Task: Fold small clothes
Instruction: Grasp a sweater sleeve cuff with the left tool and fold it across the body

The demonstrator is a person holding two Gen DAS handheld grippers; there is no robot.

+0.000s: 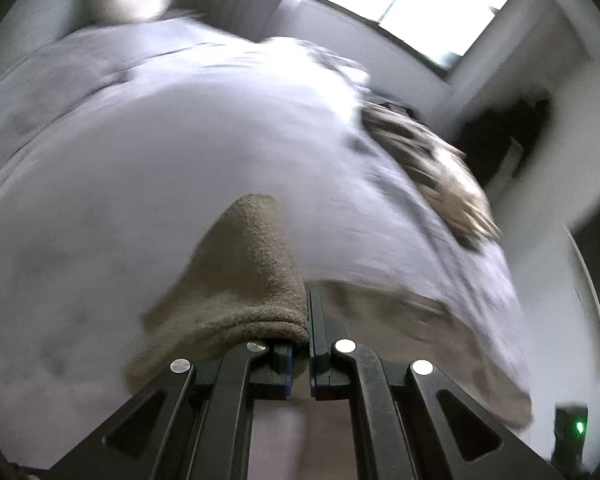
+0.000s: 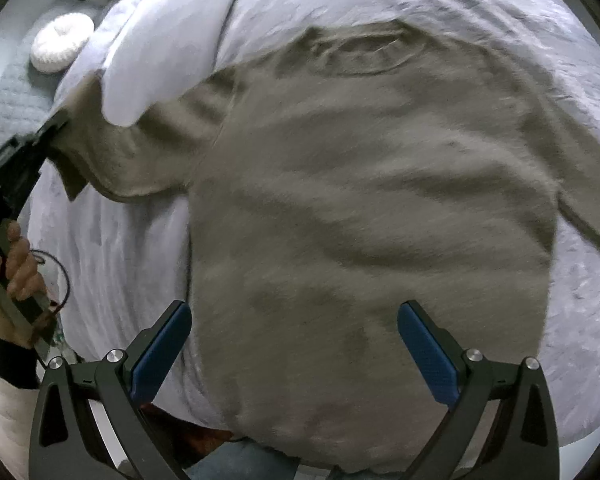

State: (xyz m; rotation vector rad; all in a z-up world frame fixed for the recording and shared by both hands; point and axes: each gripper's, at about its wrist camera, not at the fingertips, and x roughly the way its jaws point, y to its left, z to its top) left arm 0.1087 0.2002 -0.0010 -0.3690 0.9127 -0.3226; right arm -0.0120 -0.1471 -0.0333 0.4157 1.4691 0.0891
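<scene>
A grey-brown fleece sweater (image 2: 380, 208) lies flat on a pale bed cover (image 2: 580, 320), neck away from me. My left gripper (image 1: 300, 344) is shut on the sweater's left sleeve cuff (image 1: 244, 280) and holds it lifted off the bed; it also shows at the left of the right wrist view (image 2: 56, 128), gripping that sleeve (image 2: 140, 156). My right gripper (image 2: 294, 344) is open and empty, hovering over the sweater's bottom hem, one finger on each side of the lower body.
A white pillow (image 2: 168, 36) overlaps the raised sleeve. A round white cushion (image 2: 62, 46) lies at the far left. A striped tan cloth (image 1: 432, 168) lies on the bed's right edge. A window (image 1: 412, 4) and dark furniture (image 1: 500, 140) stand beyond.
</scene>
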